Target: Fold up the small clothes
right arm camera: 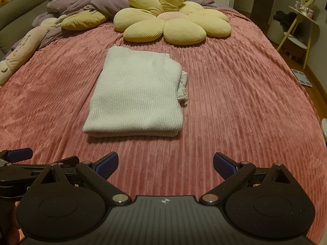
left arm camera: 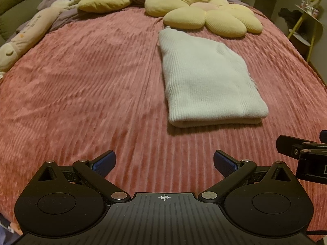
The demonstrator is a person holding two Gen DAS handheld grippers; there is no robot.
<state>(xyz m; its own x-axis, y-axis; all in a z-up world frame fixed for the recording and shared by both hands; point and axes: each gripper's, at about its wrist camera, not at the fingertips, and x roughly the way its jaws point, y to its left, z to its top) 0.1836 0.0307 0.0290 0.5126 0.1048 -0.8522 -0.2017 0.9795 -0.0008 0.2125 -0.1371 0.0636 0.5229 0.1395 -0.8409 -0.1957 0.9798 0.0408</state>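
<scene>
Both grippers, left and right, hover wide and empty; beyond, the sweater lies folded; apparently finished.

Bed under a pink ribbed blanket. At frame centre, folded white knit sweater; above it, yellow flower cushion. Upper left: yellow pillow, long plush toy, crumpled purple duvet.

Each gripper, the left gripper and the right gripper, is matte black plastic with a ribbed base, round side discs, silver pivot screws, blue textured finger pads and a white crosshair mark at lower centre.
</scene>
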